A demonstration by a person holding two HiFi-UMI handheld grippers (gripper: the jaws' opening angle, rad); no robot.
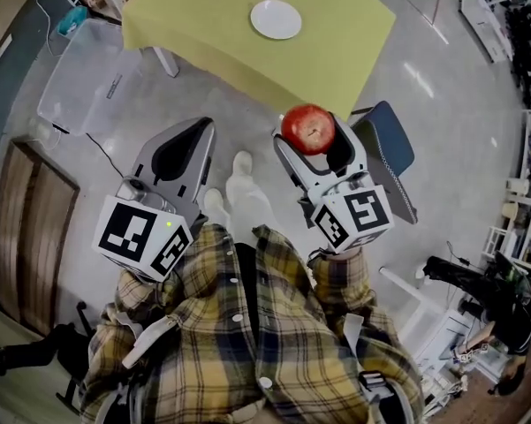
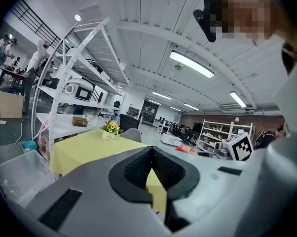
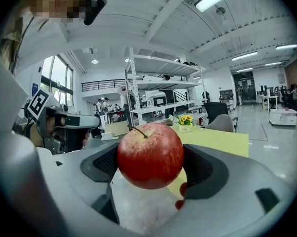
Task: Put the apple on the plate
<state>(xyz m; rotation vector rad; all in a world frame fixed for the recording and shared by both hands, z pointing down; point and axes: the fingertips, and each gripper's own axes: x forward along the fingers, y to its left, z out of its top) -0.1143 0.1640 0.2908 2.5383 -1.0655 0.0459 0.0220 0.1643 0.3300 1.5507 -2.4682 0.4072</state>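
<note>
A red apple (image 1: pixel 308 128) sits between the jaws of my right gripper (image 1: pixel 314 140), which is shut on it; in the right gripper view the apple (image 3: pixel 150 155) fills the middle, stem up. A white plate (image 1: pixel 276 18) lies empty on the yellow-green table (image 1: pixel 336 42) ahead, well beyond both grippers. My left gripper (image 1: pixel 187 144) is held over the floor left of the apple, jaws closed together with nothing between them (image 2: pixel 150 169). The plate is hidden in both gripper views.
A small flower pot (image 3: pixel 186 123) stands on the table. A blue-seated chair (image 1: pixel 384 144) is right beside the right gripper. A clear plastic bin (image 1: pixel 84 73) lies on the floor at left. White shelving (image 2: pixel 74 88) stands behind the table. My shoes (image 1: pixel 241 170) are on the grey floor.
</note>
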